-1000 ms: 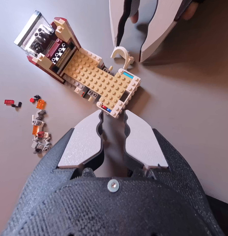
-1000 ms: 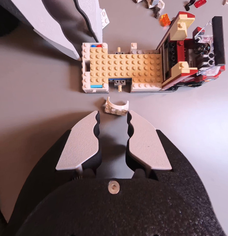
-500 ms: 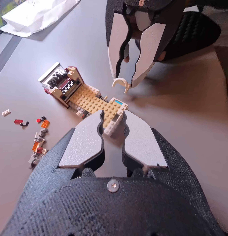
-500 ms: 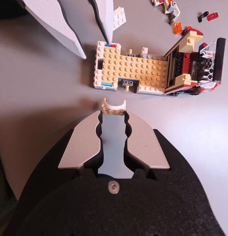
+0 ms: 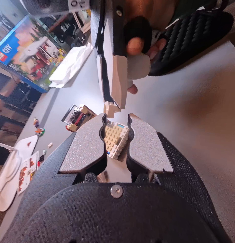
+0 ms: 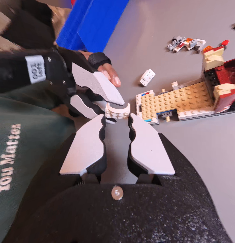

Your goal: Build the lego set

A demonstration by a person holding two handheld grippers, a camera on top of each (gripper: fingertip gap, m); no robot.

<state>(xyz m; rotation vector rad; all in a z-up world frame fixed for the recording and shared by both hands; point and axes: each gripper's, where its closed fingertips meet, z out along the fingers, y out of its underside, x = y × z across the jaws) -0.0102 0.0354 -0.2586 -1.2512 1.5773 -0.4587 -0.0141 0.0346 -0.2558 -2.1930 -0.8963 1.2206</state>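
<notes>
Our right gripper (image 6: pixel 116 116) fingers pinch the white wheel-arch brick (image 6: pixel 117 111), arch opening facing away from us, above the grey worktop (image 6: pixel 180 151). Our left gripper (image 5: pixel 116 116) is open, empty. The truck chassis (image 6: pixel 173 103) lies lengthwise, cab rightward; the set's box (image 5: pixel 26 52) stands behind.
</notes>
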